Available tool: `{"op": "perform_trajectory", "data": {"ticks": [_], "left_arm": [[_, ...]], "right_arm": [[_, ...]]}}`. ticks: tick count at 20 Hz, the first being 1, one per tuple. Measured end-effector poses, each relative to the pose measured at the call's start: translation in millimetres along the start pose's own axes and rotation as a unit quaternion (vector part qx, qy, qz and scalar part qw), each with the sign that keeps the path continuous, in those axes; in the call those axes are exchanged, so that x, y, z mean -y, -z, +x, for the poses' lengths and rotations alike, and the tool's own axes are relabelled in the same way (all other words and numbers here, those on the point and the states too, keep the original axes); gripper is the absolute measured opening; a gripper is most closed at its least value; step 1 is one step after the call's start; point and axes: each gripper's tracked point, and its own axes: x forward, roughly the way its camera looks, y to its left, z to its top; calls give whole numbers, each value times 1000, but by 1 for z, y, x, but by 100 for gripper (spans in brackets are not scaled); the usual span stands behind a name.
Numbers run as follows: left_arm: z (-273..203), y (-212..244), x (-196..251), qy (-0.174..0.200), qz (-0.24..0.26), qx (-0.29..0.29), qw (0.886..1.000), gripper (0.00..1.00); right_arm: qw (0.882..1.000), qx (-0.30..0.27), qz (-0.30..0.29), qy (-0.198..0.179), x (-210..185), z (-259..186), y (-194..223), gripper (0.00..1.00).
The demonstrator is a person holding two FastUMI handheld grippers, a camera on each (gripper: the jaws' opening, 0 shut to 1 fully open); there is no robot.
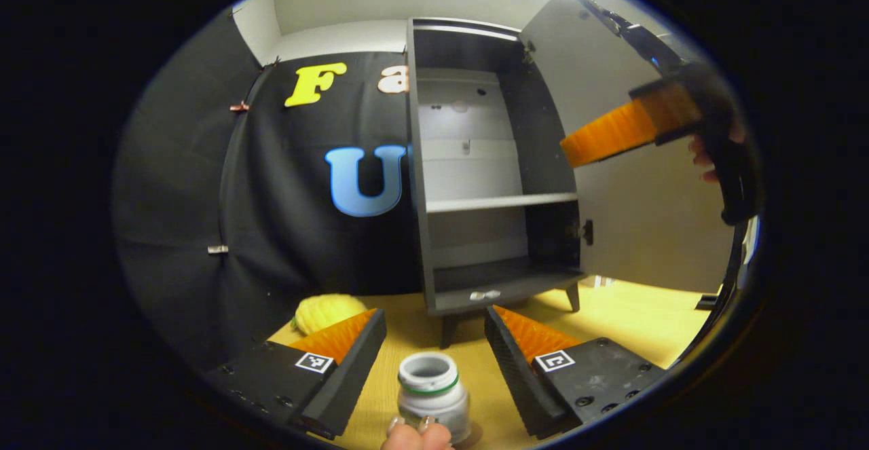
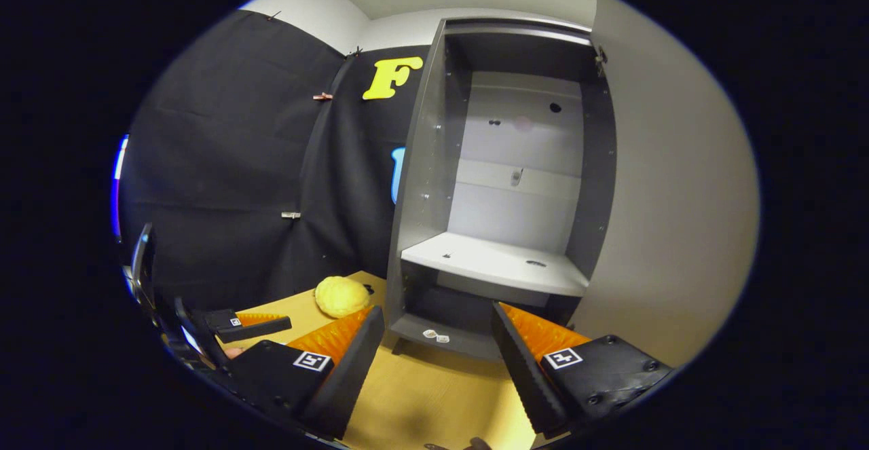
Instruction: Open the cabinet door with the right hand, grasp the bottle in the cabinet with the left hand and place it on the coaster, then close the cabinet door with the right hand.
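Here the left gripper (image 1: 434, 341) is spread wide, the white bottle (image 1: 433, 396) upright on the wooden table (image 1: 631, 317) between its fingers, untouched. The right gripper (image 2: 438, 341), also parted, faces the open cabinet (image 2: 502, 260) beside its door (image 2: 679, 199).

We are seeing the cabinet (image 1: 495, 185) sitting mid-frame, its door (image 1: 645, 185) swinging right, the bottle (image 1: 433, 396) standing lower centre before it.

The left gripper (image 1: 434, 362) stands wide open around the upright bottle (image 1: 433, 396) on the tabletop (image 1: 624, 314); beyond, the cabinet (image 1: 489, 178) door (image 1: 645, 185) is open.
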Motion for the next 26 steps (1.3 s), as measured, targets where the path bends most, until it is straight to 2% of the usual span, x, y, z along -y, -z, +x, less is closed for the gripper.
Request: {"op": "perform_trajectory", "data": {"ticks": [3, 5, 9, 10, 12, 15, 16, 20, 25, 26], "left_arm": [[-3, -56, 21, 20, 4, 6, 1000, 92], [-9, -87, 44, 51, 5, 2, 999, 92], [-21, -142, 82, 106, 7, 12, 994, 92], [-23, -151, 96, 126, 8, 12, 992, 92], [-21, -163, 114, 151, 10, 9, 988, 92], [-16, -175, 145, 183, -17, 9, 983, 92], [-14, -176, 154, 190, -27, 5, 981, 92], [2, -190, 182, 192, -56, 12, 980, 92], [12, -206, 202, 186, -60, 22, 981, 92], [12, -206, 205, 182, -59, 23, 981, 92]], "right_arm": [[998, 8, 61, 7, 6, -28, -37, 98], [995, 30, 97, 10, 10, -53, -66, 98], [996, 60, 47, 57, 50, -102, -92, 97], [995, 68, 44, 60, 56, -118, -102, 94], [994, 74, 55, 66, 68, -150, -107, 100], [989, 78, 63, 111, 113, -192, -109, 97], [989, 76, 70, 111, 116, -204, -109, 100], [986, 84, 60, 129, 143, -241, -110, 98], [981, 80, 48, 172, 202, -253, -95, 94], [980, 82, 51, 175, 211, -254, -94, 97]]}}
